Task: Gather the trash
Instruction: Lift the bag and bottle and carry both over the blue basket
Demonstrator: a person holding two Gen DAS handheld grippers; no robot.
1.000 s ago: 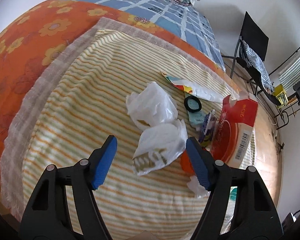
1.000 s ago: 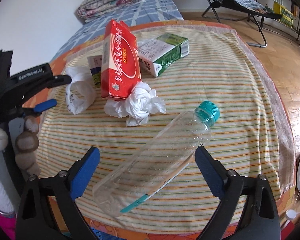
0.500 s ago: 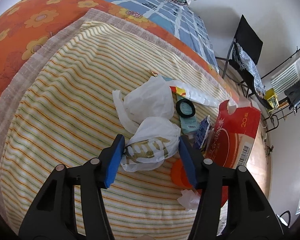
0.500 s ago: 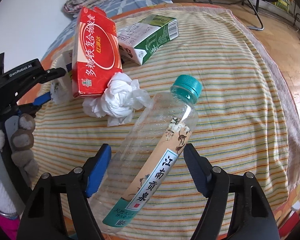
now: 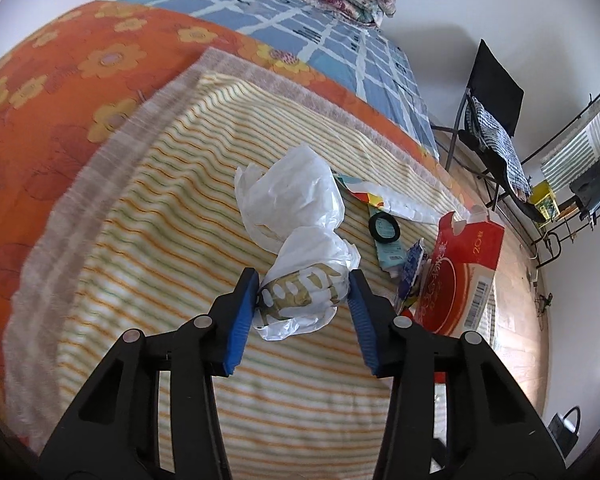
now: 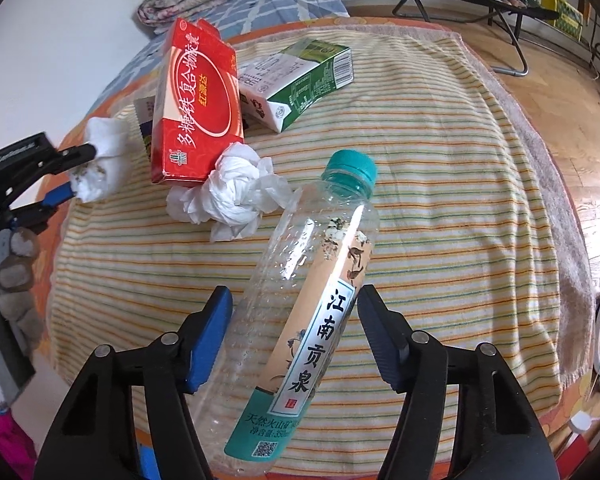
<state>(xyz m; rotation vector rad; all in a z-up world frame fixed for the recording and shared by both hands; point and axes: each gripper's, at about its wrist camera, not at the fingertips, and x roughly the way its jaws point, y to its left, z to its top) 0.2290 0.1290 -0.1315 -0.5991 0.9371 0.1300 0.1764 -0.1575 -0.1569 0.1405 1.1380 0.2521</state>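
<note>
A white plastic bag with gold print sits between the blue pads of my left gripper. The jaws are closing and both pads press its lower lump. In the right wrist view that left gripper holds the bag just above the cloth at the far left. A clear plastic bottle with a teal cap lies tilted between the fingers of my right gripper. Its jaws are closing too, and the pads meet the bottle's sides near its label.
On the striped cloth lie a red carton, a green-and-white carton, a crumpled white tissue, a black ring and small wrappers. A folding chair stands beyond the bed. A person's hand holds the left gripper.
Both grippers' jaws have narrowed onto their objects. The left one now pinches the bag, which has come up and stretched. The bottle rolled label-up between the right fingers.
</note>
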